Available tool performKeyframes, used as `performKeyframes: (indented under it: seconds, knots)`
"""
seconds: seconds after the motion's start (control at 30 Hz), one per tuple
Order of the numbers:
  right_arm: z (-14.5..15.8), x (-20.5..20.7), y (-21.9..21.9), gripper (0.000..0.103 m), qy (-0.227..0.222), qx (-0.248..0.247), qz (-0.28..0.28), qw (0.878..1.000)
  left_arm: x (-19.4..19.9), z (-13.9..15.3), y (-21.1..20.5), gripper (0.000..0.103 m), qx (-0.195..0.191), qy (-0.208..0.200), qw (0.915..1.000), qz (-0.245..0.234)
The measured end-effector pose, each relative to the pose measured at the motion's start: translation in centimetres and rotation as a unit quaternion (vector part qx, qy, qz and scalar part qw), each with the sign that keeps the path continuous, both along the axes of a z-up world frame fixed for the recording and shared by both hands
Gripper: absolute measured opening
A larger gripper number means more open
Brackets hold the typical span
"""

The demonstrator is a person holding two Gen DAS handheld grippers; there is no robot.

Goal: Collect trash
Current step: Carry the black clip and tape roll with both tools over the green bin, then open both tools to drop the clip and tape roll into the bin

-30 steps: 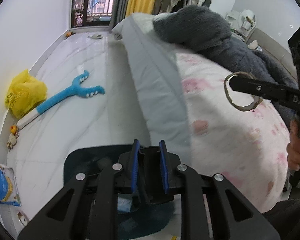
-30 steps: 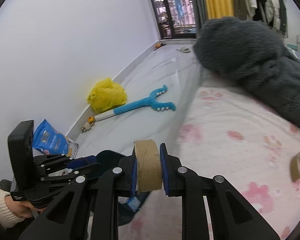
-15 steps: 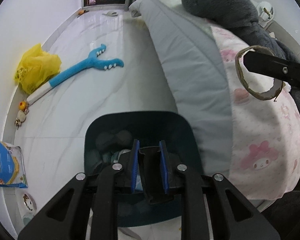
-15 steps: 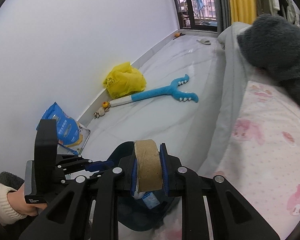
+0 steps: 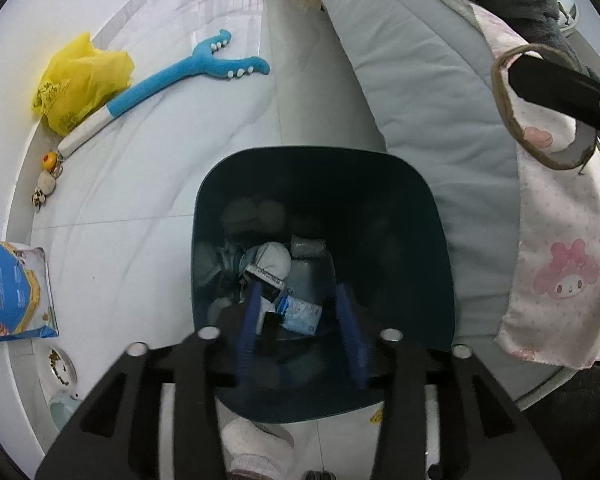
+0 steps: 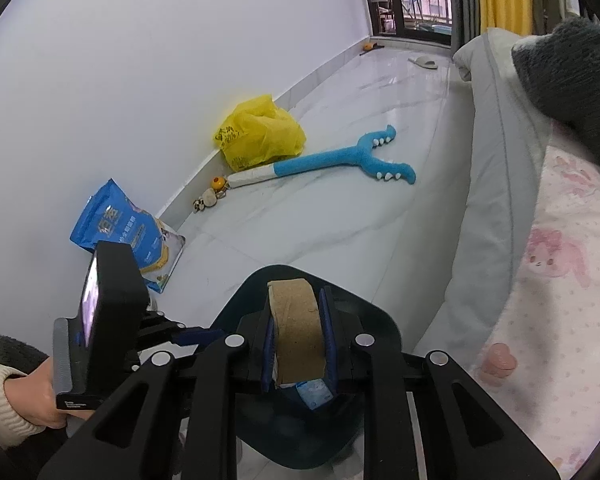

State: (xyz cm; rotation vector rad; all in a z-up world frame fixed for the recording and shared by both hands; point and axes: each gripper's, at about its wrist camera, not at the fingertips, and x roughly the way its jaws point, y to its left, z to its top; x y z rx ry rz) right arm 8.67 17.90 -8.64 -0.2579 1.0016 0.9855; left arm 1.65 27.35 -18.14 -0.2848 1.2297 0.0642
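A dark teal trash bin [image 5: 432, 240] stands on the floor beside the bed, with wrappers and paper in it. My left gripper [image 5: 300, 324] points down into it, blurred, its jaws opening. A small black piece [image 5: 271, 326] hangs loose by the left finger, and no pad presses on it. My right gripper [image 6: 298, 336] is shut on a brown cardboard tape ring [image 6: 298, 332], held just above the bin's rim [image 6: 380, 320]. From the left wrist view the same ring [image 5: 504, 92] shows at the upper right over the bed edge.
On the white floor by the wall lie a yellow plastic bag [image 5: 80, 80], a blue plush toy [image 5: 188, 76], a blue pouch [image 5: 8, 288] and a small dish [image 5: 58, 364]. The bed with its pink sheet [image 5: 560, 240] borders the bin on the right. A socked foot [image 5: 256, 448] is below the bin.
My left gripper came down over the bin and its jaws parted, letting the black piece go. The right gripper carried the tape ring from over the bed toward the bin.
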Motion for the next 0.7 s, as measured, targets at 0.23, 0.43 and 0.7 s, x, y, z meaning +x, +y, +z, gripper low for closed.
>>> performKeyframes:
  seconds: [0.23, 0.43, 0.7]
  knots:
    - [-2.1, -0.1, 1.1, 0.02, 0.012, -0.031, 0.002, 0.999, -0.6, 0.4, 1.5, 0.054, -0.003, -0.008, 0.9998, 0.017]
    - [-4.6, 0.1, 1.7, 0.02, 0.03, -0.062, -0.004, 0.998, -1.1, 1.5, 2.6, 0.059, -0.005, -0.032, 0.9991, 0.029]
    - [-7.9, 0.0, 2.7, 0.021, 0.065, -0.095, -0.01, 0.993, -1.5, 3.9, 3.3, 0.067, -0.002, -0.085, 0.9958, 0.034]
